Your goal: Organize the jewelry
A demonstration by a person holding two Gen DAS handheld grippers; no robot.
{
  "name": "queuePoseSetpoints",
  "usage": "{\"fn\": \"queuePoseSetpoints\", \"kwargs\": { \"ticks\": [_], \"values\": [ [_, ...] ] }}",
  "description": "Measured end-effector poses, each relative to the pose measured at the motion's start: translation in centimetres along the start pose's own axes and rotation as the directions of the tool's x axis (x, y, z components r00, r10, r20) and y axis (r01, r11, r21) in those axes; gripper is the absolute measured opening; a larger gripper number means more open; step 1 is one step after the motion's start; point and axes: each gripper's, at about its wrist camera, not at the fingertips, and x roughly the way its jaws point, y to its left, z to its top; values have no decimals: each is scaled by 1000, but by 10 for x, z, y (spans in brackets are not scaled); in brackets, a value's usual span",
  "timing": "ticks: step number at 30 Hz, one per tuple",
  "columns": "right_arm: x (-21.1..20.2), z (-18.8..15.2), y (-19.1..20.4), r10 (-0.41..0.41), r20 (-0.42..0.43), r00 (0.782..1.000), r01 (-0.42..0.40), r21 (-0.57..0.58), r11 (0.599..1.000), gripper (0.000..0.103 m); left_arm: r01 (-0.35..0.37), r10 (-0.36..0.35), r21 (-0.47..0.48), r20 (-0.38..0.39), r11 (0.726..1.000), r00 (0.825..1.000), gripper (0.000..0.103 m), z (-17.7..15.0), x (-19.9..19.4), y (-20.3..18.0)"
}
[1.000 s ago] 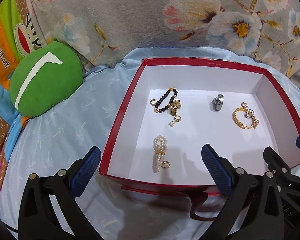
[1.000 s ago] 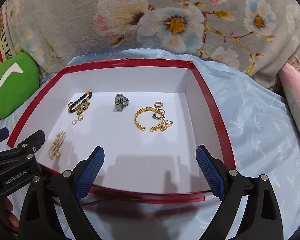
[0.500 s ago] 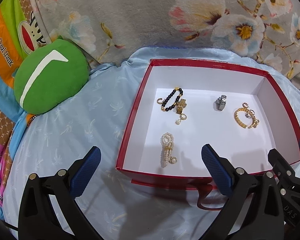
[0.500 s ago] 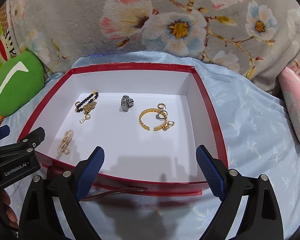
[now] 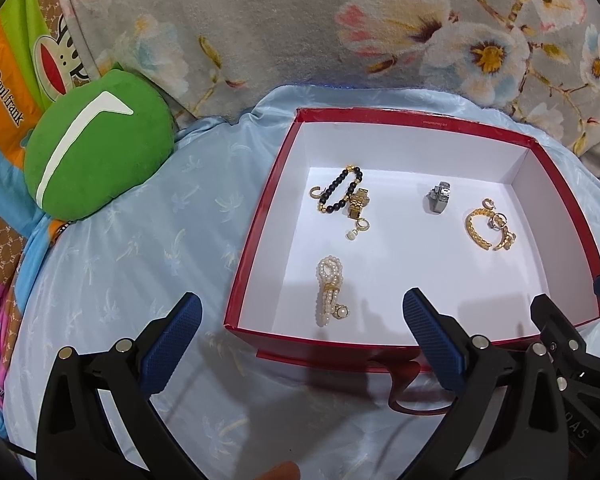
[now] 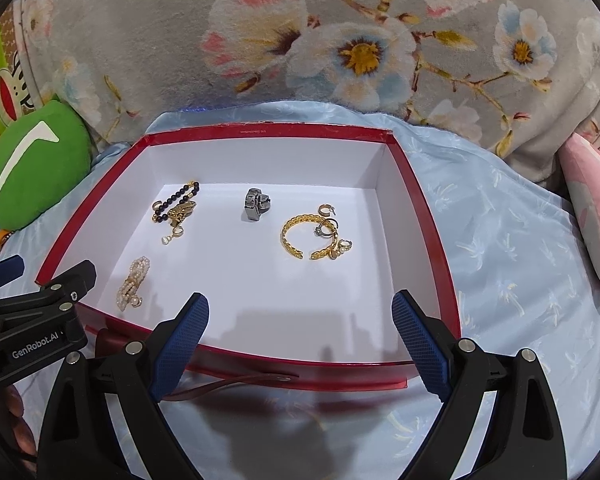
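Note:
A red box [image 5: 256,236] [image 6: 432,240] with a white inside lies on the blue sheet. In it lie a pearl bracelet [image 5: 330,296] [image 6: 134,282], a black bead bracelet with gold pieces [image 5: 342,196] [image 6: 176,208], a grey ring [image 5: 438,200] [image 6: 255,206] and a gold chain bangle with small rings [image 5: 488,230] [image 6: 316,238]. My left gripper [image 5: 300,334] is open and empty before the box's near left corner. My right gripper [image 6: 300,330] is open and empty over the box's near edge.
A green round cushion [image 5: 96,152] [image 6: 32,172] lies left of the box. A grey floral blanket [image 5: 340,20] rises behind it. A pink pillow [image 6: 592,208] lies at the right. A red strap [image 6: 236,382] lies under the box's near edge.
Both grippers have drawn back from the box, so it looks smaller and farther. Both stay open and empty. The jewelry has not moved.

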Motion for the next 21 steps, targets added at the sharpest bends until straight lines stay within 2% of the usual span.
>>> {"fn": "queuePoseSetpoints", "kwargs": {
  "ticks": [7,21],
  "values": [
    [0,0,0,2,1,1000,-2,-1,1000,91,-16,16,3,-4,1000,1000,98,-2,0,-2],
    [-1,1,0,3,4,1000,-3,-1,1000,91,7,-7,11,2,1000,1000,98,-3,-3,-5]
  ]
}}
